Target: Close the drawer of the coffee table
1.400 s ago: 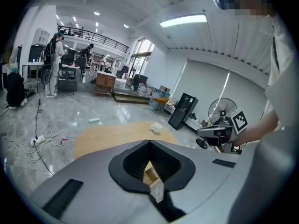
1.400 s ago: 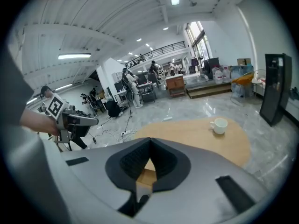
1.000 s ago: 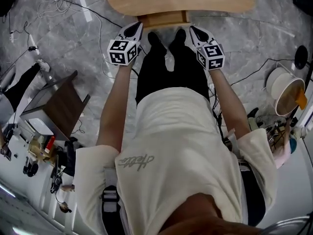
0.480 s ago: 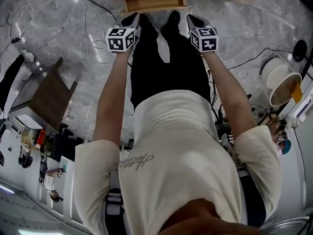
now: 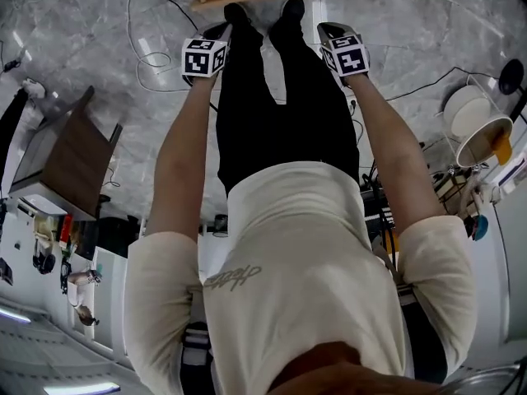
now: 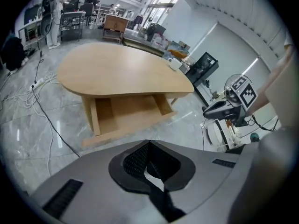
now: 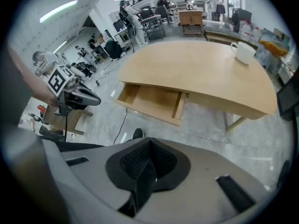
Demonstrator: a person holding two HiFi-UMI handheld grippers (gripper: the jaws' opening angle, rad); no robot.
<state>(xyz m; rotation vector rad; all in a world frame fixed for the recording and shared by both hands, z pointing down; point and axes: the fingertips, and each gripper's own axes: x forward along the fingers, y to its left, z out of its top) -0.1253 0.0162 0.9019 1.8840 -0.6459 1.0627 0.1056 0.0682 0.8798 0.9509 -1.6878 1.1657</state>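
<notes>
Drawer (image 6: pixel 126 112) open, nothing in my grip.
My left tongs (image 6: pixel 148 143) and right tongs (image 7: pixel 149 141) each have their jaws pressed together on nothing. In the head view they sit high in the frame, either side of my legs (image 5: pixel 280 97). The drawer sticks out from under the bench (image 6: pixel 117 66) at top centre, apart from both.

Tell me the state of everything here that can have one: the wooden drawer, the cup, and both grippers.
Light wooden drawer under the oval wooden coffee table: open, pulled out, nothing visible inside.
White handled cup: upright on the tabletop.
Left gripper: jaws together, holding nothing, apart from the drawer.
Right gripper: jaws together, holding nothing, apart from the drawer.
</notes>
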